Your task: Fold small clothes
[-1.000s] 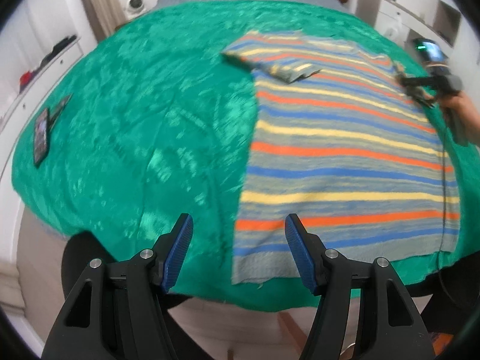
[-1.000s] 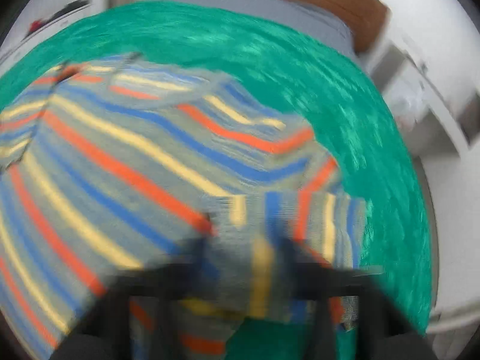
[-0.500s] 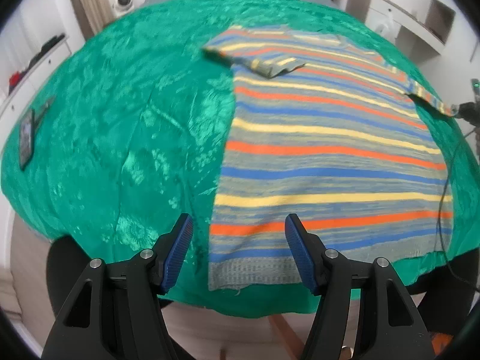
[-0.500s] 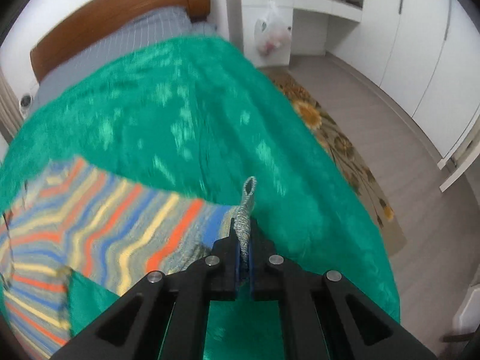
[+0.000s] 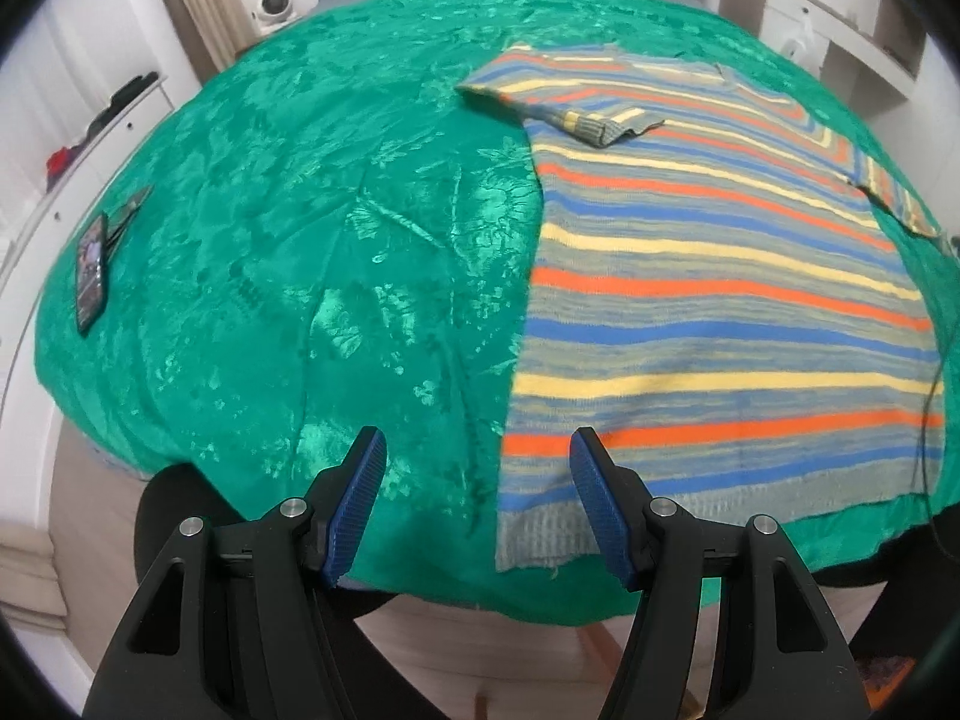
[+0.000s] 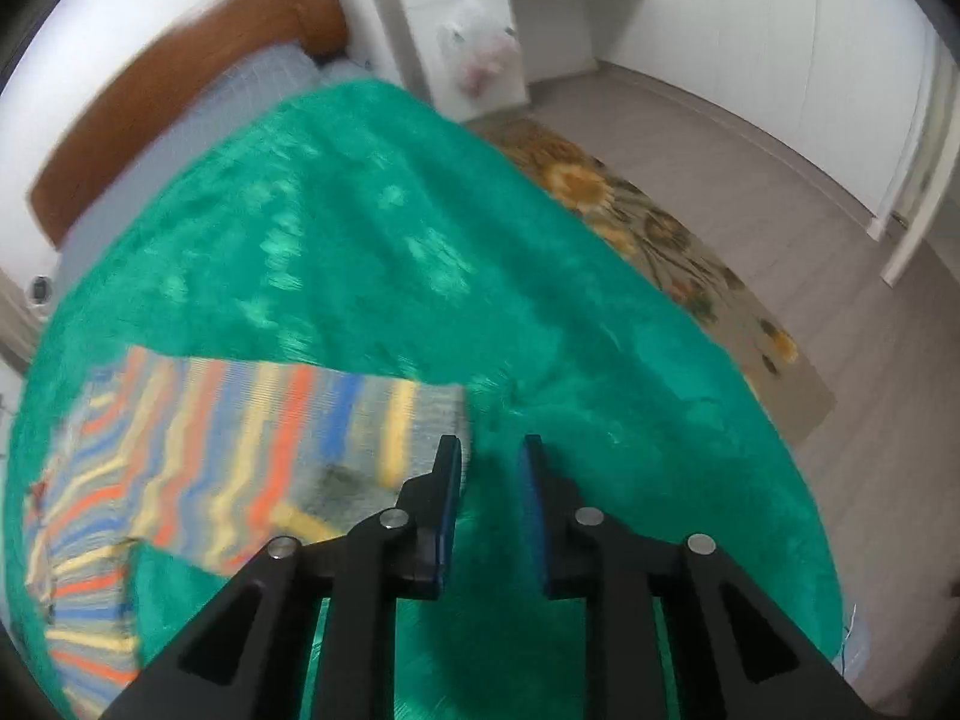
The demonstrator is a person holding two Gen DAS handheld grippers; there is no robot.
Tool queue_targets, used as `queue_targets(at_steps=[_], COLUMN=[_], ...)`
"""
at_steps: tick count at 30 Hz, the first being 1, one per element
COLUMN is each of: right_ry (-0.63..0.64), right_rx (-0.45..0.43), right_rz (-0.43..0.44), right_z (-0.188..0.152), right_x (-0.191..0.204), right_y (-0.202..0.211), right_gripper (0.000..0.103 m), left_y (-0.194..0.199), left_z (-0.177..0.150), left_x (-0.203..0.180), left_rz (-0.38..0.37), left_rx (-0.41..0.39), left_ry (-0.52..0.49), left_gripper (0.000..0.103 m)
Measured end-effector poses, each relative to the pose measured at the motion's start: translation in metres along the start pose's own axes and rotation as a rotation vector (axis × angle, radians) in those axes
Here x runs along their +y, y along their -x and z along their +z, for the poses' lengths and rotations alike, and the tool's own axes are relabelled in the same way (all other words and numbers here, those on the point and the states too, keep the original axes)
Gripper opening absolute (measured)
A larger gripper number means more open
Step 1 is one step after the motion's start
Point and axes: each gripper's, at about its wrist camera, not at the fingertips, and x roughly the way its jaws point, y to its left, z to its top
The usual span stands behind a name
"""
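A striped knit sweater (image 5: 720, 276) in grey, orange, blue and yellow lies flat on the green bedspread (image 5: 300, 240). Its left sleeve (image 5: 576, 114) is folded in over the chest. Its right sleeve (image 6: 270, 420) is spread out flat to the side. My left gripper (image 5: 477, 480) is open and empty, hovering at the bed's near edge, just left of the sweater's hem. My right gripper (image 6: 489, 456) is partly open and empty, just off the right sleeve's cuff.
A phone (image 5: 90, 276) lies at the bedspread's left edge. A thin black cable (image 5: 927, 414) runs along the sweater's right side. A wooden headboard (image 6: 180, 78), white furniture (image 6: 510, 18) and a patterned rug (image 6: 678, 240) surround the bed.
My right gripper pulled the right sleeve outward, then opened and let it go; the sleeve now lies flat. My left gripper shifted slightly, staying open.
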Motion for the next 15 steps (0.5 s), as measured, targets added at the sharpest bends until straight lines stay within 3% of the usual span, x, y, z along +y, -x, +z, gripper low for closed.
queue_targets(at_steps=[4,7,11,15], right_ry=[0.065,0.099,0.154,0.194], right_rx=[0.02,0.091,0.26,0.24], right_rz=[0.203,0.259,0.154,0.057], right_z=[0.001,-0.005,-0.027,-0.051], right_x=[0.042,0.069,0.08,0.059], right_y=[0.01,-0.004,-0.031,-0.013], right_gripper=[0.027,0.032,0.032,0.032], left_y=[-0.001,0.002,0.008,0.007], left_z=[0.016,0.028,0.039,0.049], left_x=[-0.013,-0.025,-0.031,-0.033], left_rz=[-0.001,0.017,0.03,0.041], left_rx=[-0.012,-0.034,-0.068,-0.099], left_ry=[-0.053,-0.107,-0.17,-0.222], left_gripper=[0.067,0.071,0.077,0.081])
